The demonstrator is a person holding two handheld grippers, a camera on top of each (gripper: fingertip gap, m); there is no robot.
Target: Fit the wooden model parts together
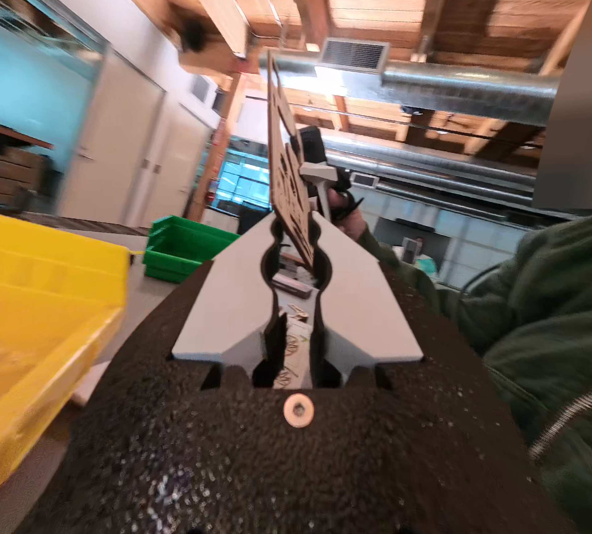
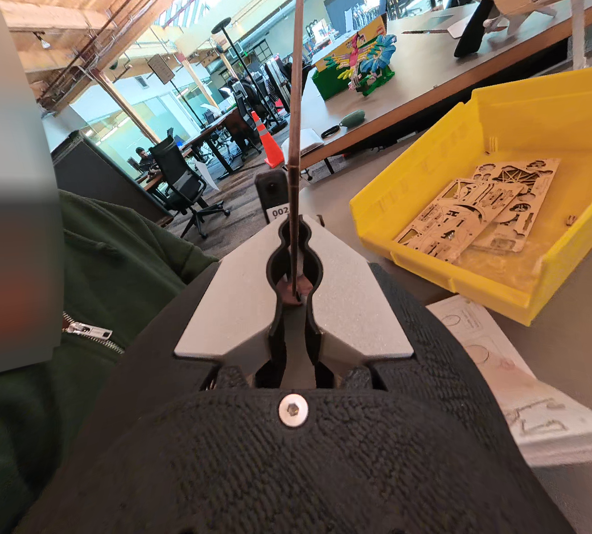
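1. worktop (image 2: 336, 208): grey; carries the bins and a printed paper sheet (image 2: 499, 368) at the right edge of the right wrist view.
2. yellow bin (image 2: 480, 288): sits on the worktop to the right of the right gripper; same bin fills the left of the left wrist view (image 1: 48, 310); holds flat laser-cut wooden sheets (image 2: 474, 208), stacked and overlapping; a small loose wooden bit lies beside them.
3. green bin (image 1: 179, 246): smaller, farther back on the worktop, well apart from both grippers.
4. person: green zip jacket sleeve (image 1: 512, 310) reaches in from the right of the left wrist view; hand (image 1: 347, 220) wraps the far gripper's handle, raised off the worktop.
5. wooden model sheet (image 1: 285, 172): thin cut-out panel, held in the air above the worktop, upright with a slight tilt; seen edge-on in the right wrist view (image 2: 296, 121).
6. left gripper (image 1: 296, 224): pointed up toward the ceiling; closed on the sheet's lower edge, fingertips pinching it.
7. right gripper (image 2: 295, 224): also pitched upward; closed on the same sheet, panel edge running down between the fingers; both grippers clamp it from opposing sides.
8. small wooden parts (image 1: 298, 313): lie on the worktop, seen through the left gripper's gap; blurred, shape unclear.
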